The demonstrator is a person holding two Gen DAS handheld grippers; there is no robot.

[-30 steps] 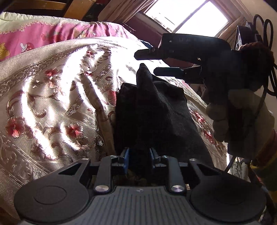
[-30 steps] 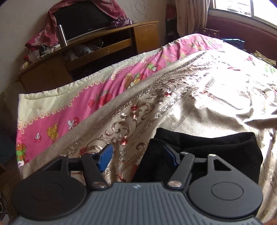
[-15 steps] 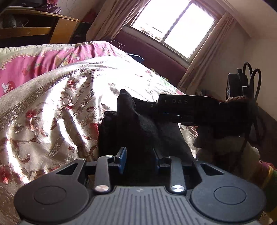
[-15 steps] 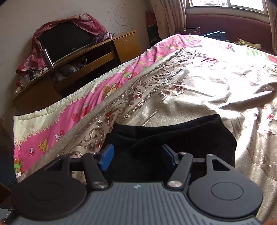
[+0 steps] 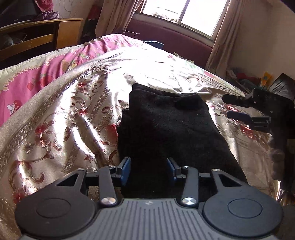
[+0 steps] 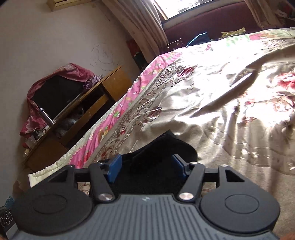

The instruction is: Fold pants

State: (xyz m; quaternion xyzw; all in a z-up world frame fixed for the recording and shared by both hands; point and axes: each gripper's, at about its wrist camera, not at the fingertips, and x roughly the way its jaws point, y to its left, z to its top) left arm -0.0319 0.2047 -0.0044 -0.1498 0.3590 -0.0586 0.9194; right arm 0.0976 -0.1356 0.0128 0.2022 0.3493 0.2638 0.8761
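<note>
- Your left gripper (image 5: 149,170) is opening: a second ago its blue pads were pinched on a raised ridge of the black pants (image 5: 169,133); now they stand apart on either side of the near end of the cloth, which lies between them. Whether either pad touches the fabric, you cannot tell.
- That ridge has dropped. The peak that stood up in front of your left gripper a second ago now lies flat on the folded pile.
- Your right gripper (image 5: 229,106) has left the pants. Half a second ago its fingers reached over the top of the cloth; in the left wrist view it now sits off to the right over the bedspread (image 5: 60,118), jaws apart and holding nothing.
- From your right wrist camera, the right gripper (image 6: 145,166) has rolled, so the room tilts, and only a dark corner of the pants (image 6: 166,147) shows between its spread pads, below them and not gripped.
- The pants rest on the flowered bedspread as a folded dark bundle, longer than wide. In the left wrist view the long axis runs from your left gripper away toward the window (image 5: 184,14), the far end narrower and rounded, with a second layer peeking out along the left edge.
- A pink quilt (image 5: 46,73) lies along the bed's left side.
</note>
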